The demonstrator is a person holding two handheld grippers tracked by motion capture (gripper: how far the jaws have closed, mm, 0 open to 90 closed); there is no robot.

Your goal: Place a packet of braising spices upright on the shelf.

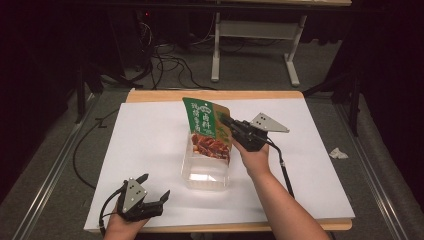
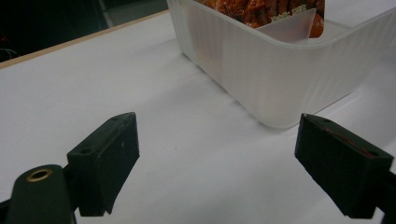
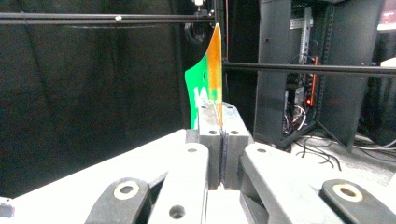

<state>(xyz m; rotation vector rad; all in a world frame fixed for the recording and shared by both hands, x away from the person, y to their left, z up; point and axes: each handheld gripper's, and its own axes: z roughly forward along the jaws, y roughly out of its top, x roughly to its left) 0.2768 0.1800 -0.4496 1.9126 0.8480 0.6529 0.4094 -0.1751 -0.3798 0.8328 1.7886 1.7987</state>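
On the white bench (image 1: 150, 145), the right hand-held gripper (image 1: 231, 123) pinches a green snack pouch (image 1: 206, 131) standing in a clear plastic tub (image 1: 205, 175). Near the front edge, the left hand-held gripper (image 1: 154, 187) rests wide open, empty. Crumpled paper (image 1: 338, 153) lies on the floor.

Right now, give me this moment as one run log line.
right gripper: shut on snack pouch | pouch: lower end in clear tub | left gripper: open, apart from tub

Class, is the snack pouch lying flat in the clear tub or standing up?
Standing, tilted. The pouch has its lower end in the tub; the right gripper pinches its upper edge.
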